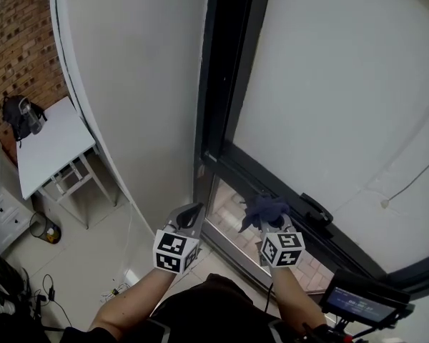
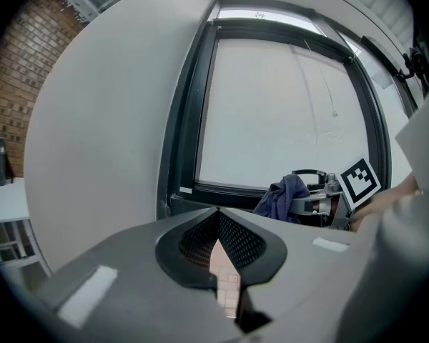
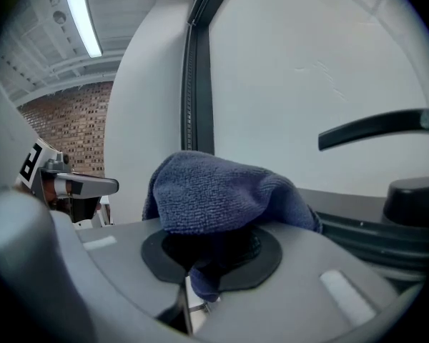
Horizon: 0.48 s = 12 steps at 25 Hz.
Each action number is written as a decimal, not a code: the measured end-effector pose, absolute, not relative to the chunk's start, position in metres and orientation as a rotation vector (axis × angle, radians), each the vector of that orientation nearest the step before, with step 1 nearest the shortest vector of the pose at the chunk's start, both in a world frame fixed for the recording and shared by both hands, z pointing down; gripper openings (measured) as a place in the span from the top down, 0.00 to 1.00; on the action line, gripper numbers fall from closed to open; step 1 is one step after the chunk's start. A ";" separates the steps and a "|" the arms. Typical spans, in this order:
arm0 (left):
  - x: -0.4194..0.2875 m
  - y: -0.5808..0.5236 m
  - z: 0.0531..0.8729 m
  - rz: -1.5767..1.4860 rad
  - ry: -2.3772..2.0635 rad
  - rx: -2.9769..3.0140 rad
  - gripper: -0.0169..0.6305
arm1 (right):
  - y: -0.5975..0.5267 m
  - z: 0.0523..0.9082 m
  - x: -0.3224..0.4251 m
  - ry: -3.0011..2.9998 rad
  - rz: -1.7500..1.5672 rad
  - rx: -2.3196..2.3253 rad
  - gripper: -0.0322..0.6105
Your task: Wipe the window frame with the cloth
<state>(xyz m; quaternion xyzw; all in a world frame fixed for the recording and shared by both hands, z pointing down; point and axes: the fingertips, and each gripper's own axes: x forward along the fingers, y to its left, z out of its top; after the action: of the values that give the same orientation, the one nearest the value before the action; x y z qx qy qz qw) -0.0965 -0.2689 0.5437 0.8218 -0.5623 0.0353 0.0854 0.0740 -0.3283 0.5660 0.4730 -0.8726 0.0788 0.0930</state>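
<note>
A dark window frame (image 1: 222,106) borders a white-covered pane, with its bottom rail (image 1: 272,184) running to the right. My right gripper (image 1: 266,211) is shut on a blue cloth (image 1: 266,207), held just short of the bottom rail near the black window handle (image 1: 316,209). In the right gripper view the cloth (image 3: 222,191) bunches over the jaws and the handle (image 3: 379,127) is at the right. My left gripper (image 1: 191,213) is shut with nothing in it, close to the frame's lower left corner (image 2: 173,199). The left gripper view shows the cloth (image 2: 282,197) to its right.
A white wall (image 1: 136,84) stands left of the frame. A white table (image 1: 53,145) with a dark bag (image 1: 21,116) is at the far left, below a brick wall (image 1: 14,41). Cables (image 1: 46,288) lie on the floor. A small screen device (image 1: 361,302) sits at the lower right.
</note>
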 end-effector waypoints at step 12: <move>-0.134 -0.314 0.541 0.137 -1.770 2.396 0.98 | -0.370 0.567 0.004 -2.604 0.287 1.372 0.87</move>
<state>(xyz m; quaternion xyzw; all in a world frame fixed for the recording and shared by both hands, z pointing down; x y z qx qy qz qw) -0.1342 -0.3139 0.5413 0.8009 -0.5917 0.0458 0.0798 0.0036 -0.3705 0.5675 0.4621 -0.8768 0.0965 0.0921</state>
